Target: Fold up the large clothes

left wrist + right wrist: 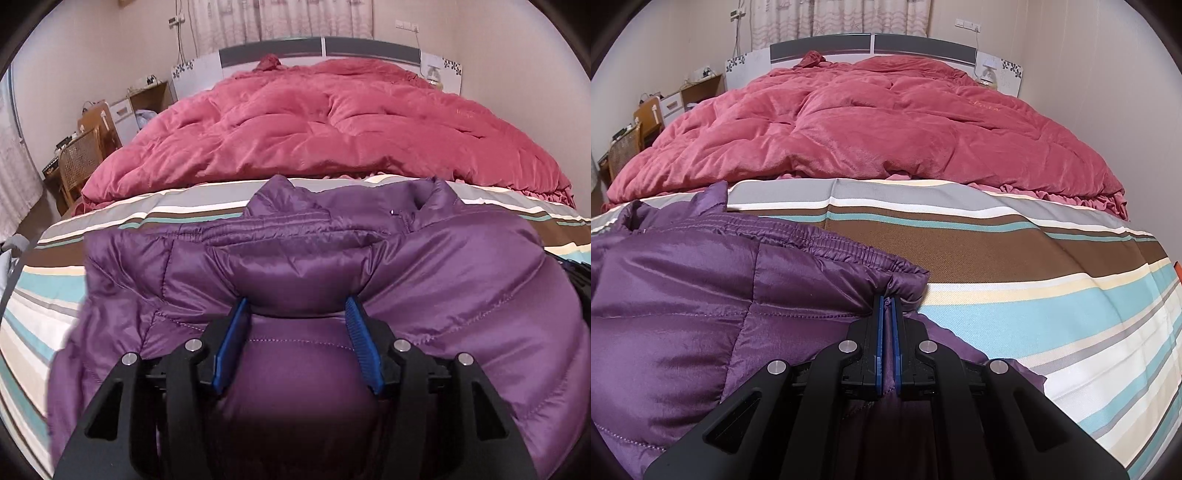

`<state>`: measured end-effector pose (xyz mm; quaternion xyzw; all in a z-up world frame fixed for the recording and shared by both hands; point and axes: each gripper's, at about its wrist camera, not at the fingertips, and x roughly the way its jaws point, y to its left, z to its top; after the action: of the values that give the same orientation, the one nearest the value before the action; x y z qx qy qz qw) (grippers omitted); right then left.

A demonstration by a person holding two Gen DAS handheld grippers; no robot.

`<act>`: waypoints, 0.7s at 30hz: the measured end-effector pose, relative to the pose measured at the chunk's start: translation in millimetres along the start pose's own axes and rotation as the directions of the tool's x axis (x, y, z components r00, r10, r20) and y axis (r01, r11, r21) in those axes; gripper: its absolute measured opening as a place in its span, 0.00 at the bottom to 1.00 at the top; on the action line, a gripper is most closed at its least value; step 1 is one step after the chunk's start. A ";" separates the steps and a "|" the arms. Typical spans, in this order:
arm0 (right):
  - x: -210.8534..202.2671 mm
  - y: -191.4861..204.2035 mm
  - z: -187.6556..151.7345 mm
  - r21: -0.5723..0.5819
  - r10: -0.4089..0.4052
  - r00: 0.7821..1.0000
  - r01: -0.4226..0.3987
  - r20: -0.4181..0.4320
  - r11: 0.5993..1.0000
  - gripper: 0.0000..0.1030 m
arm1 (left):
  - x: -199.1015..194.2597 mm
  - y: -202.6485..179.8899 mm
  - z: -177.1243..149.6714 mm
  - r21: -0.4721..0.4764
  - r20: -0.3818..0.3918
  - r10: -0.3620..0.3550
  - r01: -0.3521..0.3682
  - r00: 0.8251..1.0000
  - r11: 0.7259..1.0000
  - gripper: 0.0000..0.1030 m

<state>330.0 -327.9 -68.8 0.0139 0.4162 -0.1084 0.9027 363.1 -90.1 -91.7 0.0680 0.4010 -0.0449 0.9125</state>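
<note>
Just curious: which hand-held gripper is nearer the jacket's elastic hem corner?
Right. The right hand-held gripper is shut on the purple jacket just below that hem corner; the left hand-held gripper straddles a puffy fold mid-jacket.

one purple puffer jacket lies on one bed with a striped sheet. one red quilt covers the far half. two grippers show, one per view, each with two blue fingers. one wicker chair stands beside the bed.
</note>
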 end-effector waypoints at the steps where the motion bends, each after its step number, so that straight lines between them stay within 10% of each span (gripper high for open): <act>1: 0.1 0.1 0.3 0.001 0.000 1.000 0.000 0.000 1.000 0.04 | 1.8 -1.5 -1.4 0.003 0.000 0.004 -0.004 1.000 1.000 0.53; 10: -27.4 -2.3 5.2 0.012 0.019 0.999 -0.019 0.033 1.000 0.04 | 4.4 6.0 -7.9 -0.043 0.003 -0.043 0.043 0.999 0.998 0.53; 15: -86.8 33.9 5.5 -0.020 0.209 0.968 -0.208 0.137 0.978 0.04 | 4.4 6.3 -7.6 -0.045 0.005 -0.043 0.043 0.999 0.998 0.53; 21: -42.7 81.8 1.8 -0.076 0.284 0.959 -0.283 0.003 0.956 0.04 | 0.7 11.5 -9.6 -0.068 0.015 -0.063 0.063 0.998 0.996 0.55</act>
<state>321.4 -240.4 -40.8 0.0387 0.4072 0.0378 0.9117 358.1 -77.3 -97.5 0.0236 0.3985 -0.0603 0.9149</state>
